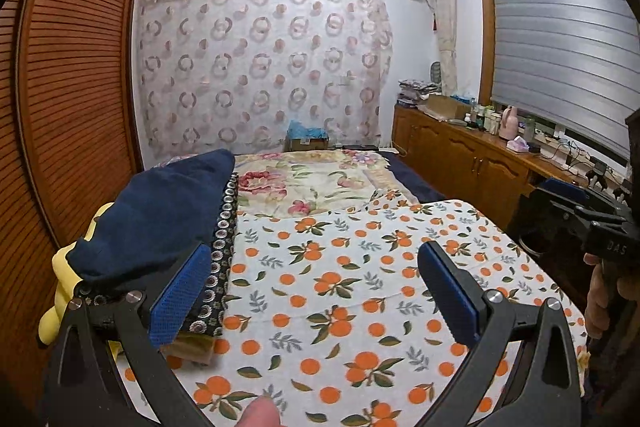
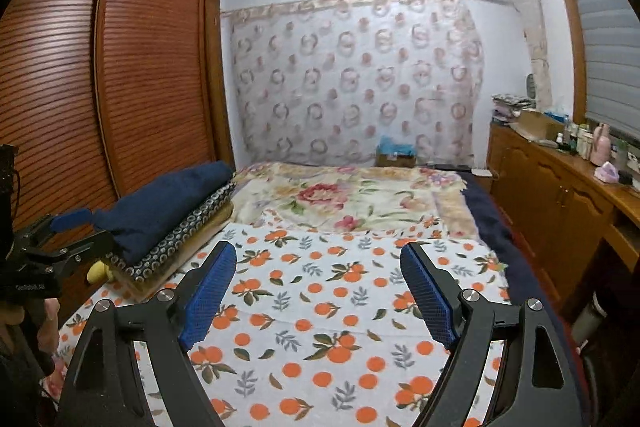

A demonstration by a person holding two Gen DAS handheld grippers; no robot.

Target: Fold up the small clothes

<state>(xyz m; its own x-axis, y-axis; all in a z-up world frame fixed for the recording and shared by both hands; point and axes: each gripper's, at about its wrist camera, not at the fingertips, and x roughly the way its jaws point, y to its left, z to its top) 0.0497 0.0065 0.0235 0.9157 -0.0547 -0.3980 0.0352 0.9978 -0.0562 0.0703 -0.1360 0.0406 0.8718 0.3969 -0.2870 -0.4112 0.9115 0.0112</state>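
Observation:
A stack of folded clothes lies on the left side of the bed: a navy garment [image 1: 160, 215] [image 2: 172, 203] on top, under it a black garment with a ring pattern [image 1: 224, 251] [image 2: 188, 231], and a tan one [image 2: 176, 263] at the bottom. My left gripper [image 1: 316, 287] stands open over the orange-print sheet [image 1: 340, 307] with nothing between its pads; its left pad is beside the stack. My right gripper [image 2: 320, 287] is open too, empty, above the same sheet [image 2: 320, 327]. Each gripper shows at the edge of the other's view, the right gripper [image 1: 548, 215] and the left gripper [image 2: 80, 229].
A yellow soft item [image 1: 60, 287] sticks out under the stack. A floral blanket [image 2: 340, 199] covers the far half of the bed. A louvred wardrobe [image 2: 120, 87] runs along the left. A wooden cabinet [image 2: 560, 195] with bottles lines the right. A hand [image 1: 600, 299] holds the right gripper.

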